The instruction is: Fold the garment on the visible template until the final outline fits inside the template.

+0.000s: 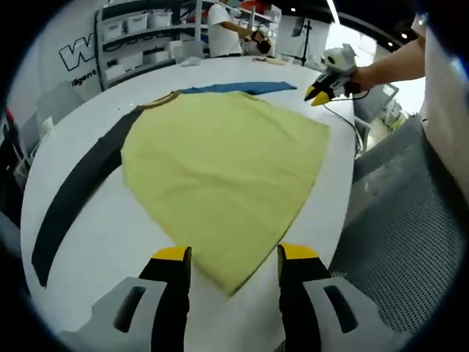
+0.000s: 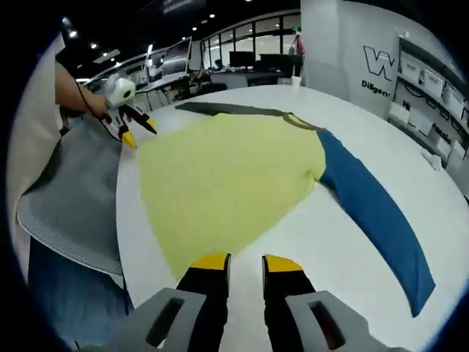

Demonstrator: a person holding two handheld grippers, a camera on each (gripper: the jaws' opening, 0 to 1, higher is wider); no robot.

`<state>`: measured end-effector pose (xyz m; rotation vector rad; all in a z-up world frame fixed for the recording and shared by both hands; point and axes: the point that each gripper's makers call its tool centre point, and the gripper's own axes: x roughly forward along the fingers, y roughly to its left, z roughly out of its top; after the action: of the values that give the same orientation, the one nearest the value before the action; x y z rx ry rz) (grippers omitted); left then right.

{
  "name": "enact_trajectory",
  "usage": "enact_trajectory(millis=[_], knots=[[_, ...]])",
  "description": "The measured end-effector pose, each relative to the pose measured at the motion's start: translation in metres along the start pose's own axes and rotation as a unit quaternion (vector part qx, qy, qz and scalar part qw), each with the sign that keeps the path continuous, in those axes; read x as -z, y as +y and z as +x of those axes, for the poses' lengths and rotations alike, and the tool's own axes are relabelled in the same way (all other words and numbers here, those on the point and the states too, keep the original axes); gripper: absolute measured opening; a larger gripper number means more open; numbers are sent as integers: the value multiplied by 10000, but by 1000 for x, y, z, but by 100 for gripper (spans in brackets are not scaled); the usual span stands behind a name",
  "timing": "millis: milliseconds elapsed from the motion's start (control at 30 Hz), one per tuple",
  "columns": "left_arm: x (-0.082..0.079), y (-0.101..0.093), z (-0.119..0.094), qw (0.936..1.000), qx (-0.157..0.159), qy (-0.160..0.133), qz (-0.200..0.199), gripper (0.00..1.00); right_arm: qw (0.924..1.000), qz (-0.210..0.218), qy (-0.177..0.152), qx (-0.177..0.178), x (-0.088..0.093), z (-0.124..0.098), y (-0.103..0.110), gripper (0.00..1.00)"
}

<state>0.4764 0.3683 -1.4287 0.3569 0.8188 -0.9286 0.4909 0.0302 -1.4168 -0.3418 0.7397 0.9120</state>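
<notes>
A long-sleeved shirt with a yellow body (image 1: 220,172) lies flat on the round white table (image 1: 110,235). Its black sleeve (image 1: 77,187) runs down the left and its blue sleeve (image 1: 234,89) lies along the far side. My left gripper (image 1: 234,257) is open at the near hem, its jaws either side of the shirt's bottom corner. The right gripper (image 1: 316,93) hovers at the far right corner. In the right gripper view the yellow body (image 2: 220,180), blue sleeve (image 2: 374,213) and black sleeve (image 2: 220,109) show. My right gripper (image 2: 247,262) stands narrowly open over bare table beside the hem. The left gripper (image 2: 138,133) is open at the far corner.
The table edge (image 1: 344,205) curves close on the right, with a person's grey mesh apron (image 1: 410,220) just past it. The same apron (image 2: 73,191) shows in the right gripper view. Shelves with bins (image 1: 139,40) and another person (image 1: 223,29) stand beyond the table.
</notes>
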Motion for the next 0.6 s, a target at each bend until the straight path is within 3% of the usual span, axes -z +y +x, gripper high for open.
enact_trajectory(millis=[367, 600], knots=[[9, -3, 0, 9997, 114, 117, 164, 37, 9979, -465, 154, -427, 5, 9, 49, 12], [13, -6, 0, 9992, 145, 201, 326, 34, 9959, -690, 360, -450, 20, 9, 60, 12]])
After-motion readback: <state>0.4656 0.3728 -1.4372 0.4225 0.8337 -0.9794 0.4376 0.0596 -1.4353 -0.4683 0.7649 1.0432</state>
